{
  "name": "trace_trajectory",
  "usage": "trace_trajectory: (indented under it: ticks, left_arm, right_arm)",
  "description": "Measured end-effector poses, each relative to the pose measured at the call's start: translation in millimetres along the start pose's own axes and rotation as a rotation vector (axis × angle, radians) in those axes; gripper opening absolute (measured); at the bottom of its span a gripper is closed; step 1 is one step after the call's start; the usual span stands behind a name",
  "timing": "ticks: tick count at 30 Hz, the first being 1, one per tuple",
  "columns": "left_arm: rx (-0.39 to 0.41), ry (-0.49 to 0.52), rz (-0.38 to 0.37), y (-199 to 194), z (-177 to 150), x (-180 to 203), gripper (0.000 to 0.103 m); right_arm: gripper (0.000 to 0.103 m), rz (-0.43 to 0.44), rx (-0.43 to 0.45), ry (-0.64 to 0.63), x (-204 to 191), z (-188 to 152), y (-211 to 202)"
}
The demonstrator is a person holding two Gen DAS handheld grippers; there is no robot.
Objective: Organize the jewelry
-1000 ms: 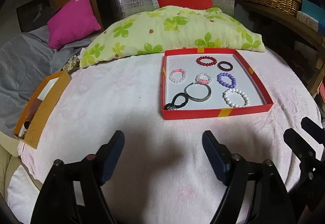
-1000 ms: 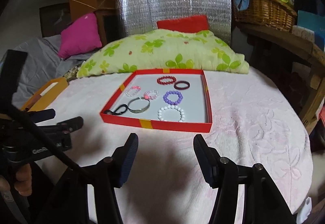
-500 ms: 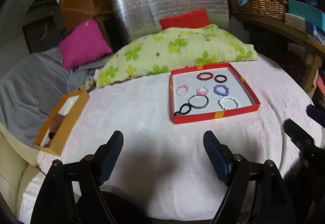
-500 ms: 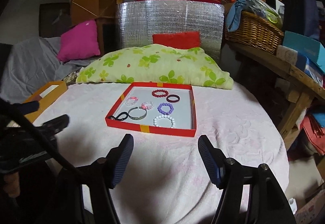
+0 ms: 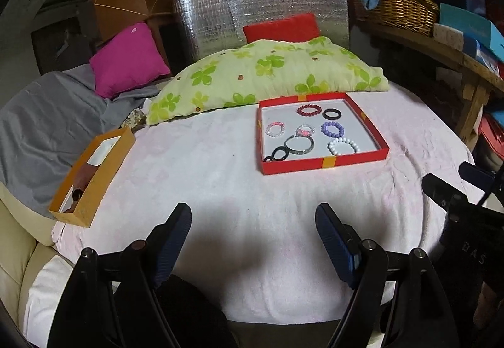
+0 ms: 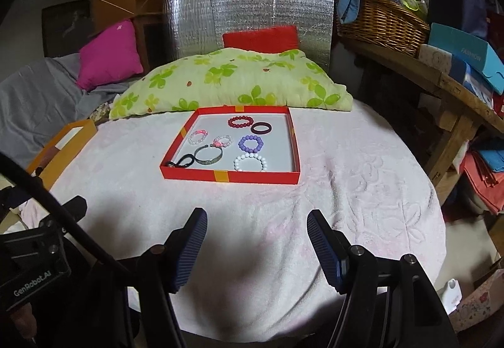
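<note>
Both tools are pulling back from the red tray (image 5: 324, 163) versus a second ago: the tray is reading smaller and farther off in both wrist views. Left to right: orange box (image 5: 91, 181) is sitting at the left edge of the pink-covered bench (image 5: 220, 177), untouched. Left tool (image 5: 252, 240) is hanging over the near edge, fingers spread, nothing between them. Tray is sitting mid-bench in front of the green pillow (image 5: 267, 77), holding all the jewelry: red bead bracelet (image 5: 308, 110), purple bead bracelet (image 5: 331, 128), white bead bracelet (image 5: 343, 146), metal bangle (image 5: 299, 145) and others, laid apart. Right tool (image 6: 256, 240) is likewise spread and empty. Judgement: retreat with nothing carried suggests sorting is finishing.
</note>
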State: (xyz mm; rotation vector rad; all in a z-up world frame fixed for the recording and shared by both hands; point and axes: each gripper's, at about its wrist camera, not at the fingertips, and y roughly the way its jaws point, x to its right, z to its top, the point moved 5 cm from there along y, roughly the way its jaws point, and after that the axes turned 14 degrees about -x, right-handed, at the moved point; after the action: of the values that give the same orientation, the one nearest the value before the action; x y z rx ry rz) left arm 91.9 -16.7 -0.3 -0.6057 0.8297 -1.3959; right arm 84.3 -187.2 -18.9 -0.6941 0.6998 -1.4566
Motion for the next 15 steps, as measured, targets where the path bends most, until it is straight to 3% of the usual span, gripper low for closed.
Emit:
trace_trajectory:
  ticks: [15]
  left_arm:
    - [-0.025,-0.039,0.0,10.6,0.3,-6.4,0.081]
  right_arm:
    - [0.07,-0.045,-0.008,-0.004,-4.5,0.8,-2.5]
